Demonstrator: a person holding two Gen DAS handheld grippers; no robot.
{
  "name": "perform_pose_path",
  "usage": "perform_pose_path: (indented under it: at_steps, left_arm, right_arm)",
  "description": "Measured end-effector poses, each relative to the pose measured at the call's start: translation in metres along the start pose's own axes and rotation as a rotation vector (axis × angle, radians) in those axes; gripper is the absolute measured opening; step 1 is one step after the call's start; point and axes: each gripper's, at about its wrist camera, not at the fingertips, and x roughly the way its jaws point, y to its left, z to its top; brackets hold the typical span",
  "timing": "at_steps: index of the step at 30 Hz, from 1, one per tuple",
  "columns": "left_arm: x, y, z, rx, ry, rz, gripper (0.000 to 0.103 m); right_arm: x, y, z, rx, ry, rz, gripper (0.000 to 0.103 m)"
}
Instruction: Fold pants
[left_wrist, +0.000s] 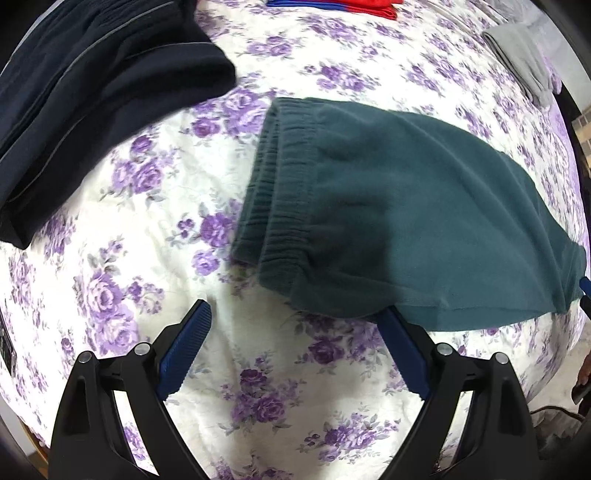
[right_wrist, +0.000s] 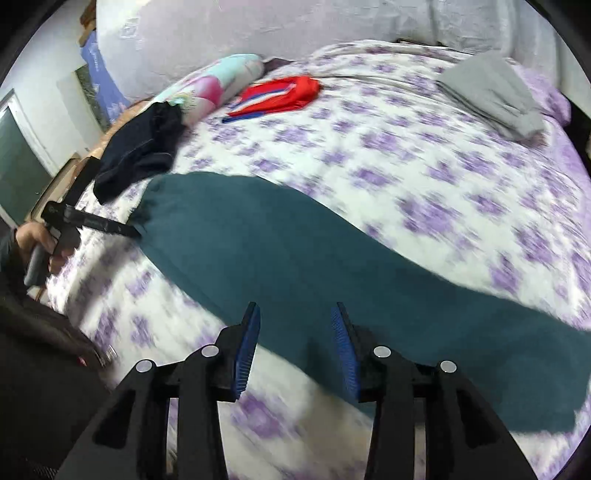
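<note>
The teal pants (right_wrist: 280, 251) lie stretched in a long band across the flowered bedspread (right_wrist: 424, 155), running in the right wrist view from the middle left of the frame down to the lower right. In the left wrist view the elastic waistband (left_wrist: 280, 195) sits in the centre, and 2 stacked waistband edges show there, so the legs look already laid one on the other: the lengthwise fold seems done. The crosswise folds, bringing the leg ends up toward the waist, appear still to be made.

The left gripper (left_wrist: 295, 314) points down at the bedspread at the bottom of its frame, jaws spread wide and empty; its right-hand finger (left_wrist: 402, 354) disappears under the hem of the pants, but nothing is pinched. The right gripper (right_wrist: 295, 314) hovers over the lower part of the band with its jaws partly apart, and no cloth is caught between the blue pads (right_wrist: 247, 350). That view is blurred.

Other clothes lie around: a dark garment (left_wrist: 92, 92) at upper left, a red and blue one (right_wrist: 280, 94) near the top, and a folded grey one (right_wrist: 491, 96) at upper right, likely finished or waiting pieces.
</note>
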Motion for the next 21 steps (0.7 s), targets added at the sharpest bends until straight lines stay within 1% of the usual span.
perform_pose_path:
  at_steps: [2,3,4,5,6,8,10,11,12,13,14,15,17,19,20,21]
  left_arm:
    - [-0.003,0.006,0.000,-0.015,0.000,-0.008,0.088]
    - [-0.005,0.011,-0.001,-0.029,0.004,-0.011,0.087]
    - [-0.007,0.017,-0.001,-0.046,0.011,-0.012,0.086]
    - [-0.009,0.022,-0.002,-0.062,0.022,-0.023,0.083]
    - [-0.010,0.026,-0.001,-0.074,0.033,-0.040,0.078]
    - [-0.012,0.031,-0.002,-0.100,0.052,-0.087,0.074]
    - [-0.014,0.031,0.000,-0.105,0.052,-0.120,0.073]
    - [-0.014,0.030,0.002,-0.106,0.054,-0.134,0.070]
    - [-0.012,0.030,0.005,-0.112,0.066,-0.154,0.064]
    - [-0.010,0.030,0.007,-0.123,0.079,-0.176,0.062]
    - [-0.006,0.030,0.010,-0.139,0.099,-0.208,0.057]
    - [-0.001,0.026,0.008,-0.153,0.115,-0.223,0.052]
    - [0.010,0.027,0.009,-0.198,0.154,-0.241,0.049]
    - [0.014,0.029,0.009,-0.235,0.159,-0.253,0.049]
    - [0.012,0.030,0.010,-0.249,0.155,-0.255,0.047]
    - [0.009,0.031,0.011,-0.250,0.147,-0.262,0.036]
  right_arm:
    - [0.014,0.004,0.011,0.032,-0.016,-0.025,0.043]
    - [0.019,0.002,0.015,0.055,-0.016,-0.022,0.048]
    - [0.023,0.001,0.018,0.075,-0.018,-0.014,0.049]
    - [0.025,0.001,0.020,0.091,-0.021,-0.007,0.049]
    - [0.028,0.002,0.022,0.104,-0.025,0.002,0.049]
    - [0.030,0.004,0.021,0.113,-0.027,0.008,0.049]
    - [0.030,0.004,0.020,0.129,-0.023,0.012,0.050]
    - [0.029,0.002,0.020,0.142,-0.024,0.014,0.050]
    - [0.028,0.000,0.020,0.157,-0.027,0.016,0.050]
    - [0.027,-0.002,0.019,0.165,-0.027,0.016,0.051]
    - [0.025,-0.005,0.019,0.176,-0.029,0.013,0.053]
    - [0.023,-0.006,0.018,0.182,-0.034,0.010,0.055]
    - [0.020,-0.010,0.016,0.198,-0.040,0.011,0.056]
    - [0.019,-0.014,0.013,0.211,-0.039,0.004,0.056]
    - [0.019,-0.015,0.012,0.214,-0.037,0.003,0.056]
    - [0.018,-0.016,0.010,0.218,-0.034,0.004,0.056]
